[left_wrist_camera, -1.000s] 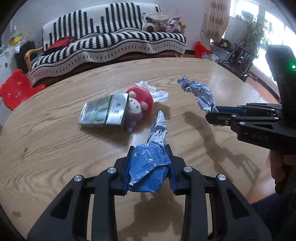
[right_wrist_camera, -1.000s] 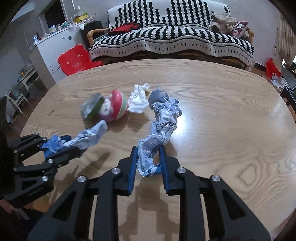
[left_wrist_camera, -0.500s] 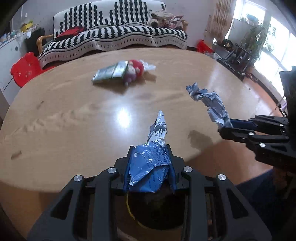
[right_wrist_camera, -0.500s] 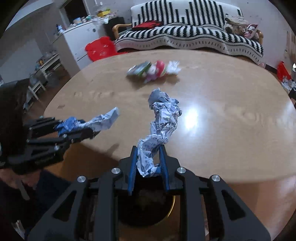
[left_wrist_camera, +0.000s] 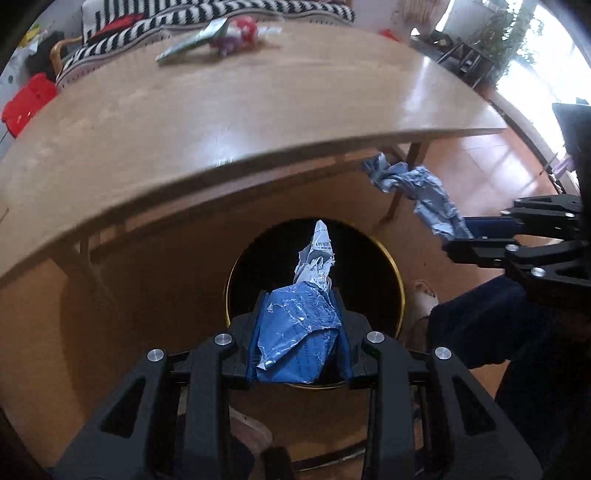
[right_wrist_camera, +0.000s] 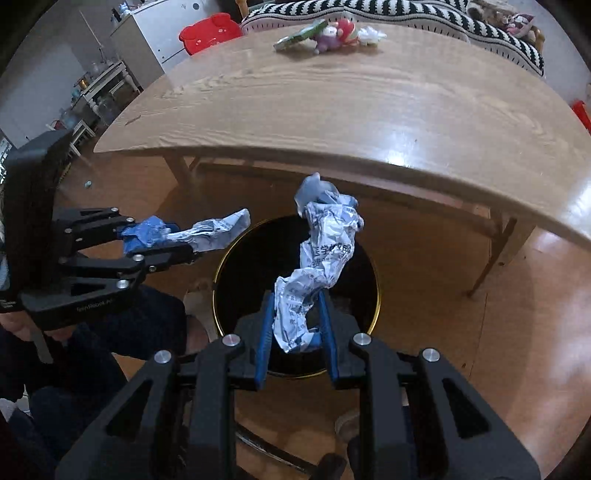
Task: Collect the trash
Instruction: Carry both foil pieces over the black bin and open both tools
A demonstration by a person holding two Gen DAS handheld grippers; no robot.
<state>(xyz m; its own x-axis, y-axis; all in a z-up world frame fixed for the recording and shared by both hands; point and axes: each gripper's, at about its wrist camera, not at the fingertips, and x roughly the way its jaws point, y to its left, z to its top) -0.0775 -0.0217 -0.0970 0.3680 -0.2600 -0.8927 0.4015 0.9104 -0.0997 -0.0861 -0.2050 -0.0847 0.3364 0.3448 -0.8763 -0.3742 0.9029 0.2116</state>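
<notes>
A large wooden table point(right_wrist_camera: 388, 96) curves across the upper half of both views, its near edge blurred in the left wrist view. Below it, centre frame, stands a round black bin point(right_wrist_camera: 371, 266) with a gold rim; its inside is too dark to make out, and the grippers cover its near side. The left gripper point(left_wrist_camera: 297, 334) is clenched on a blue and silver wrapper point(left_wrist_camera: 299, 332), held between the blue pads with its pale tip poking up over the bin's mouth. The right gripper point(right_wrist_camera: 295, 325) grasps a crumpled printed paper point(right_wrist_camera: 321, 258), which rises in a twist above the bin. At the table's far edge, upper centre, lie a small doll point(right_wrist_camera: 336, 31), a flat green packet point(right_wrist_camera: 299, 35) and a white paper wad point(right_wrist_camera: 371, 35). A dark trouser leg point(left_wrist_camera: 480, 325) is cut off at lower right.
</notes>
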